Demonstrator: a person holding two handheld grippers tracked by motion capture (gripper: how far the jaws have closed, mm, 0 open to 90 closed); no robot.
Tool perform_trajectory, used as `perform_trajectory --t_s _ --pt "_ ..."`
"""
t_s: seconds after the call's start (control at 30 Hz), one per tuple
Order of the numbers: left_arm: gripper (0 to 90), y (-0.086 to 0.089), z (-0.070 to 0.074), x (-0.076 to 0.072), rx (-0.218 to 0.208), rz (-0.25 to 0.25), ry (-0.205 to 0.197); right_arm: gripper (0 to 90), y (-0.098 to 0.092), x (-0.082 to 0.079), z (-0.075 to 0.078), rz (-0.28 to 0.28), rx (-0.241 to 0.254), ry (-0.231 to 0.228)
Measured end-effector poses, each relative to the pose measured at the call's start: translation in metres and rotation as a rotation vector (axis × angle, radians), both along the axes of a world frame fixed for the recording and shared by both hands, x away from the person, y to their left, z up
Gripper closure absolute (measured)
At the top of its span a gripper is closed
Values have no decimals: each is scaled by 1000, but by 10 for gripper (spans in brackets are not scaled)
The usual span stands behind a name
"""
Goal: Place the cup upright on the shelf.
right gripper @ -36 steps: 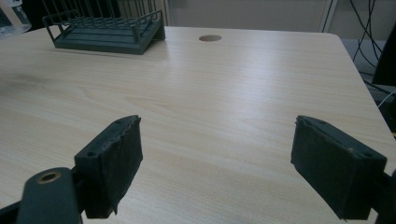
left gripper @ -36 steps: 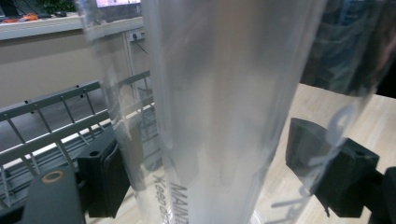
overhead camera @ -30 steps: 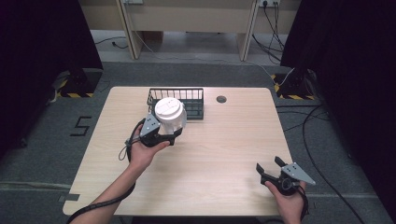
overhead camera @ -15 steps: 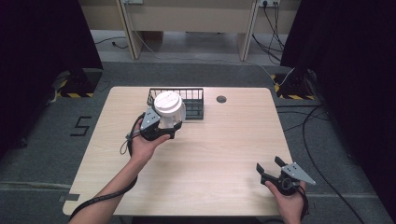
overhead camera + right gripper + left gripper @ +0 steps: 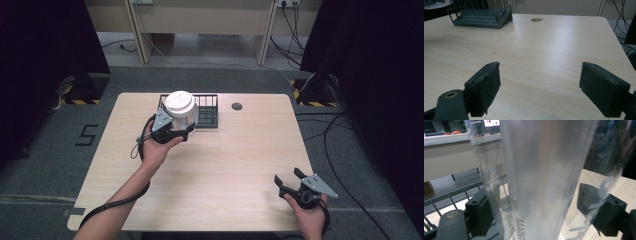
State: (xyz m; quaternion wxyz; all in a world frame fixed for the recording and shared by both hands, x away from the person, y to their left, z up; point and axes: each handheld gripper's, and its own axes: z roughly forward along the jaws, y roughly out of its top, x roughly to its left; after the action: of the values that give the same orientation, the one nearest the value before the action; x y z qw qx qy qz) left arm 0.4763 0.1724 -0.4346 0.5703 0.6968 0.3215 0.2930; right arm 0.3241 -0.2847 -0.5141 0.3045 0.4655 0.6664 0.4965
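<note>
A tall clear plastic container with a white lid hangs upright above the table, at the near left corner of a black wire basket. My left gripper is shut on the container's lower part. In the left gripper view the clear wall of the container stands between both pads, with the basket's wires behind. My right gripper rests near the table's front right corner, open, with nothing between its jaws; the right gripper view has this gripper over bare wood.
The light wooden table has a round cable hole just right of the basket, also seen as a hole in the right gripper view beside the basket. Cables and desk legs lie on the floor behind.
My left gripper has carried the container away from the person, toward the basket. The right gripper has stayed where it was.
</note>
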Motion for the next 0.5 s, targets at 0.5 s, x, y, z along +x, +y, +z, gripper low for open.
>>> perform_trajectory --t_s 0.5 --pt "177 0 10 14 5 19 -7 178 1 0 0 4 -9 5"
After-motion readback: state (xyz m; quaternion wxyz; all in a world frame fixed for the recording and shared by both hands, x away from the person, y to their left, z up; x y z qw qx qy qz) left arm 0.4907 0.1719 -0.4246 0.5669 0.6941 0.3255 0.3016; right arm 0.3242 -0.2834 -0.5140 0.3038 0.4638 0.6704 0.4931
